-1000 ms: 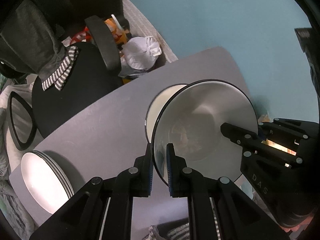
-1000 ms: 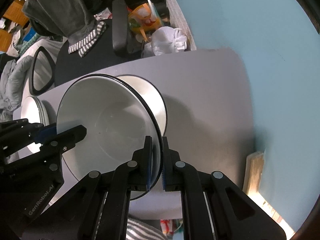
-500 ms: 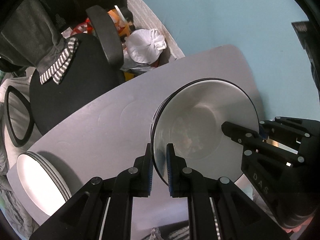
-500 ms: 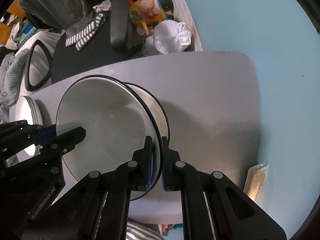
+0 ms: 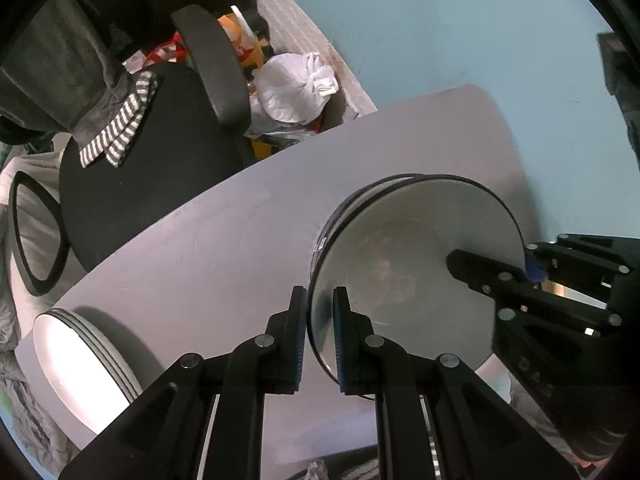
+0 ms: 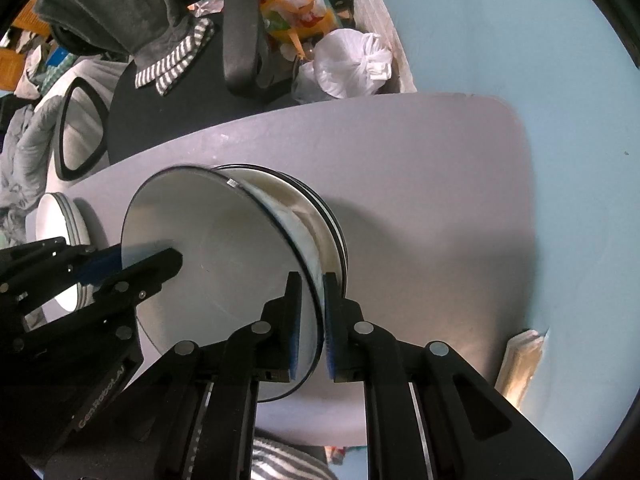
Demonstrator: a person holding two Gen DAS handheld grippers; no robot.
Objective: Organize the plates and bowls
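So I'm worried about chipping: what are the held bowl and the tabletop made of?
The bowl looks like glazed ceramic or enamelware: glossy white with a thin dark rim line; I can't tell which. The tabletop looks like matte grey laminate or painted board: smooth, grainless, dull.

You have a pale grey rounded table over a light blue floor. Beyond it stands a black office chair draped with grey striped clothing, beside a tied white plastic bag.

Both grippers are matte black with silver screws, blue-padded fingers and white lettering.
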